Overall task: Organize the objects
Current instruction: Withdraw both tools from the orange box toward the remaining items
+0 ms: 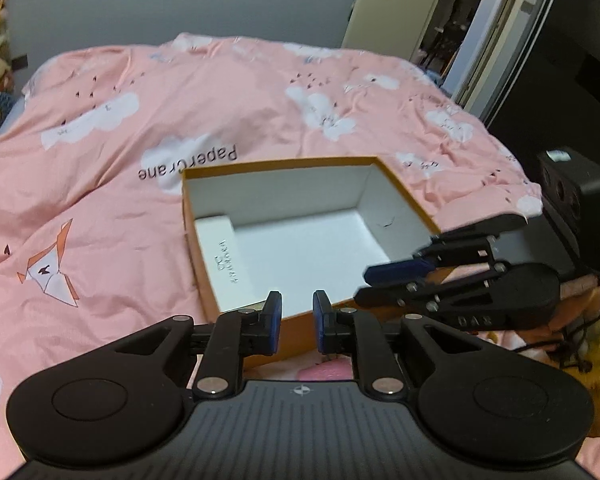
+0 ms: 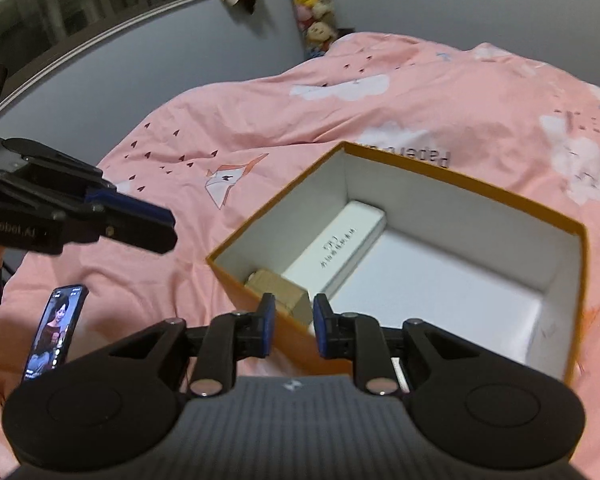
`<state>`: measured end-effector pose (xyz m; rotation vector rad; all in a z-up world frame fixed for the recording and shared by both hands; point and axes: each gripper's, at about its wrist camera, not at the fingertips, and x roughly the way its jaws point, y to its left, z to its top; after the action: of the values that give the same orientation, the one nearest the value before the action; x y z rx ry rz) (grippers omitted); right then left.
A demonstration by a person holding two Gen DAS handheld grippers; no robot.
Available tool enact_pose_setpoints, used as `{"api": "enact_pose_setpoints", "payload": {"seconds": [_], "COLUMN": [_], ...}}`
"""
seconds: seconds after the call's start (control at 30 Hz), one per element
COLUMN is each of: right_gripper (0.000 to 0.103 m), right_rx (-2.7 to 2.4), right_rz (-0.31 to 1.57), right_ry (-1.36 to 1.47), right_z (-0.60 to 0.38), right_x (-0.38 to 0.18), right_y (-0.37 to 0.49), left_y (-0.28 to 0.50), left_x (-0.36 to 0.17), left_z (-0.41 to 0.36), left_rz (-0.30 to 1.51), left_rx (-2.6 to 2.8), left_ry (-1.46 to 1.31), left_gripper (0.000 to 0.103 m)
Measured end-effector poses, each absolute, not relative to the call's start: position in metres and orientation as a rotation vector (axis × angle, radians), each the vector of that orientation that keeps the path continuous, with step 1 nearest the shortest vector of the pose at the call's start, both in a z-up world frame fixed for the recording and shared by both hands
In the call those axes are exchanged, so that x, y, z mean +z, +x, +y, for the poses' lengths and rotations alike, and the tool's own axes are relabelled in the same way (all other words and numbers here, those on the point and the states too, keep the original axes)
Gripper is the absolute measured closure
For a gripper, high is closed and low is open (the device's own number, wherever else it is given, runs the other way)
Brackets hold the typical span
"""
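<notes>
An open orange box (image 1: 280, 164) with a white inside lies on the pink bedcover. In it a white carton (image 1: 220, 256) rests along the left wall. My left gripper (image 1: 297, 308) hovers over the box's near edge, open, with nothing between its pads. In the right wrist view the orange box (image 2: 460, 180) holds the white carton (image 2: 340, 244) and a tan block (image 2: 280, 284) in its near corner. My right gripper (image 2: 294, 312) hangs above that corner, open and holding nothing. The block shows through the gap, lower down. Each view also catches the other gripper: right gripper (image 1: 362, 284), left gripper (image 2: 174, 228).
A phone (image 2: 56, 332) with a lit screen lies on the bedcover left of the box. Plush toys (image 2: 314, 4) are stacked against the far wall. A door (image 1: 392, 4) and a dark wardrobe stand beyond the bed's right edge. The bedcover (image 1: 220, 92) stretches wide behind the box.
</notes>
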<state>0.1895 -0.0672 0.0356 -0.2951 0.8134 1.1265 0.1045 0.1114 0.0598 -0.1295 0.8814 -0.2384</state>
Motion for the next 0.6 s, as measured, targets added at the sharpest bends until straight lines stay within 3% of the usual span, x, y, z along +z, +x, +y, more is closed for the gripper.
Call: {"api": "enact_pose_setpoints", "payload": {"seconds": [0.07, 0.6], "right_gripper": [0.07, 0.069], "right_rx": [1.088, 0.773], "right_rz": [0.807, 0.912], "right_ry": [-0.294, -0.173], "right_z": [-0.081, -0.163], "right_x": [0.033, -0.029], "right_y": [0.178, 0.139], "left_y": [0.097, 0.073], "left_x": [0.058, -0.031], "left_z": [0.105, 0.066], "left_rz": [0.867, 0.97], "left_rx": [-0.244, -0.184], "left_ry": [-0.134, -0.372], "left_gripper": [0.085, 0.083]}}
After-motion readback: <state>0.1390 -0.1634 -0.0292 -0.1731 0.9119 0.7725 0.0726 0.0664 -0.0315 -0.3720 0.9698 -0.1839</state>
